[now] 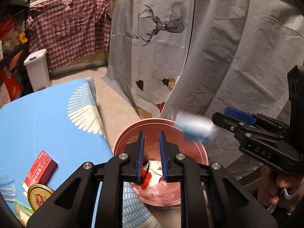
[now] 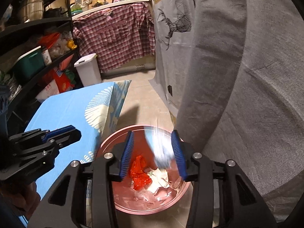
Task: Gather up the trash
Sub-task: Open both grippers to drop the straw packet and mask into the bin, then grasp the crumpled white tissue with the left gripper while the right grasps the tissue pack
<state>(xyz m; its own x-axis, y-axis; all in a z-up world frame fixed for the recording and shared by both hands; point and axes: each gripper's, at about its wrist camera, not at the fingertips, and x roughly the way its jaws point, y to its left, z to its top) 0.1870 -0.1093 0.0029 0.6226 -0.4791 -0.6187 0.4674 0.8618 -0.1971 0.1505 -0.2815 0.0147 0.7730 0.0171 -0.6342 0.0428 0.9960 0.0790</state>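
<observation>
While the pink bin (image 2: pixel 150 207) stands on the floor just beside the blue-covered table (image 1: pixel 38 117), both tools hover above its mouth. The right gripper (image 2: pixel 154 152) has its jaws spread, and a blurred blue-and-white package (image 2: pixel 161 148) shows between them, apparently loose rather than pinched. The left gripper (image 1: pixel 152 155) is parted with nothing between its pads. Inside the bin lie a red wrapper (image 2: pixel 139 172) and crumpled white paper (image 2: pixel 159 178). A red box (image 1: pixel 40 169) and a gold lid (image 1: pixel 39 195) rest on the table

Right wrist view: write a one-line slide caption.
Open right gripper over the pink bin, a blurred blue-white item between its fingers, red wrapper and paper already inside.
</observation>
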